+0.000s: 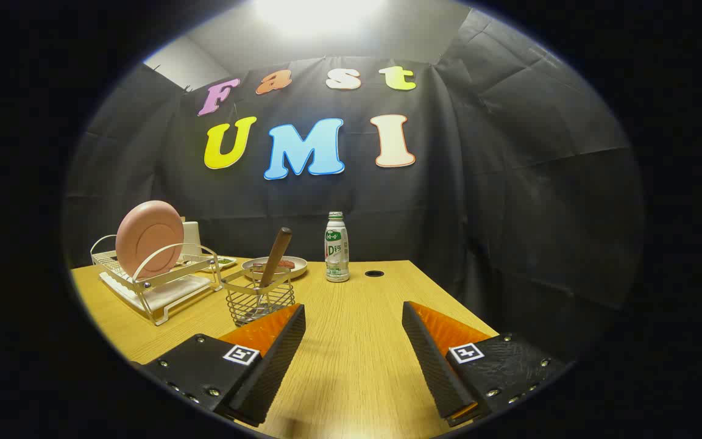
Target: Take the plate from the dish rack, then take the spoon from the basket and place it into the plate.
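Note:
A pink plate (148, 238) stands on edge in the wire dish rack (162, 286) at the far left of the wooden table. Right of the rack, a wire basket (259, 299) holds a spoon with a brown wooden handle (276, 256) leaning up and to the right. The basket stands just beyond my left finger (278, 353). My gripper (354, 314) is open above the table, with bare wood between its fingers. It touches neither the plate nor the spoon.
A small beige dish (297, 266) with food lies behind the basket. A plastic bottle (337, 247) with a green label stands beyond the fingers, next to a round hole (374, 274) in the table. The table's right edge (448, 299) runs close to my right finger.

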`<state>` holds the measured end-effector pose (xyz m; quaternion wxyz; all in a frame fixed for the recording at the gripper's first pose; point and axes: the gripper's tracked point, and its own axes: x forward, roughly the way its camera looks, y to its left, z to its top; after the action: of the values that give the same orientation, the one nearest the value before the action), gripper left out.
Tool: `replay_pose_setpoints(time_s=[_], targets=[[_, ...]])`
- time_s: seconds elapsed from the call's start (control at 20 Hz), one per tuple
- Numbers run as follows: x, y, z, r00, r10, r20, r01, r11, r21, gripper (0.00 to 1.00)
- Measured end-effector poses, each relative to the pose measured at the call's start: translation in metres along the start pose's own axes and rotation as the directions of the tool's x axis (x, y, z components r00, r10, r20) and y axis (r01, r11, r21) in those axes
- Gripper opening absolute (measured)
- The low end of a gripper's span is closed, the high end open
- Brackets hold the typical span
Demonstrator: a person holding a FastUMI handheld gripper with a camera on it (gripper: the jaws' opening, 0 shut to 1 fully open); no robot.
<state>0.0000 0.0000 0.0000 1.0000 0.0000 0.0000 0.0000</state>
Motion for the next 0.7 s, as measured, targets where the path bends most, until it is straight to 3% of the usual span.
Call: replay_pose_setpoints(time_s=[0.25,0.45,0.7], targets=[[0.004,0.000,0.002,1.000,0.004,0.010,-0.004,1.000,0.000,0.97],[0.047,-0.001,0.013,0.999,0.000,0.043,-0.001,1.000,0.009,0.98],[0.074,-0.034,0.063,0.989,-0.093,0.116,0.093,0.996,0.006,0.97]])
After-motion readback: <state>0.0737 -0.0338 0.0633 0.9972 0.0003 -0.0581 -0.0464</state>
